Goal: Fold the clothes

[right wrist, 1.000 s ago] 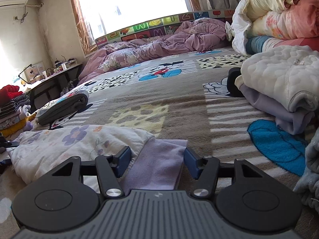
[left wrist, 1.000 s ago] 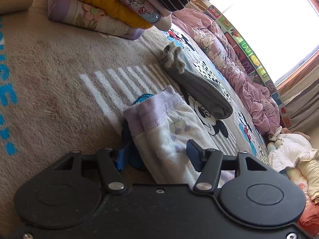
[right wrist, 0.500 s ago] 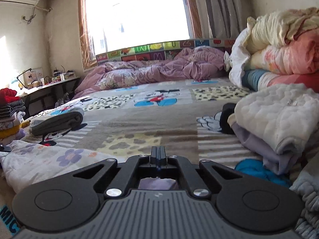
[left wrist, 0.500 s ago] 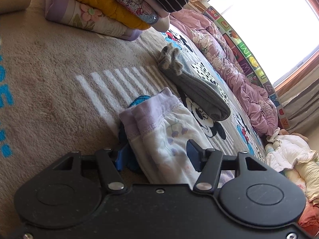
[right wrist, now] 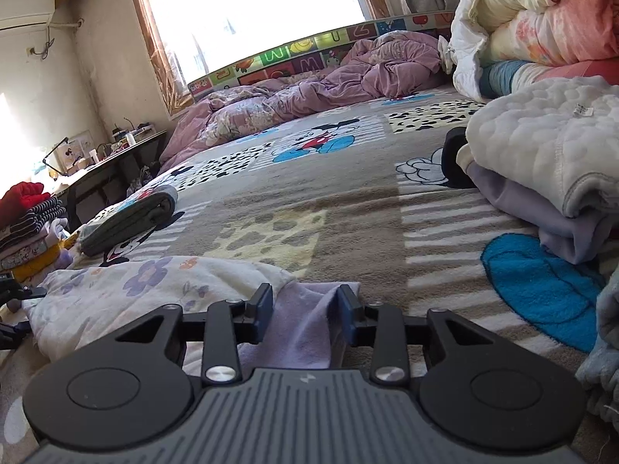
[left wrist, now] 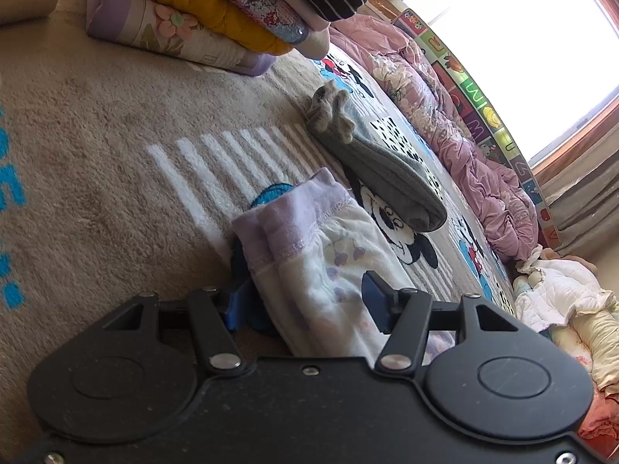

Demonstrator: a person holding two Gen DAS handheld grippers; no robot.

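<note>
On the patterned blanket (right wrist: 309,201), both grippers (left wrist: 305,297) (right wrist: 303,311) straddle floral pyjamas (left wrist: 332,270), right jaws opening.

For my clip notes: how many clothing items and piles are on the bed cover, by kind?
Floral garment with lilac cuffs being folded: 1
Folded grey garment lying apart: 1
Stack of folded clothes: 1
Pile with white quilted garment on top: 1
Total: 4
</note>
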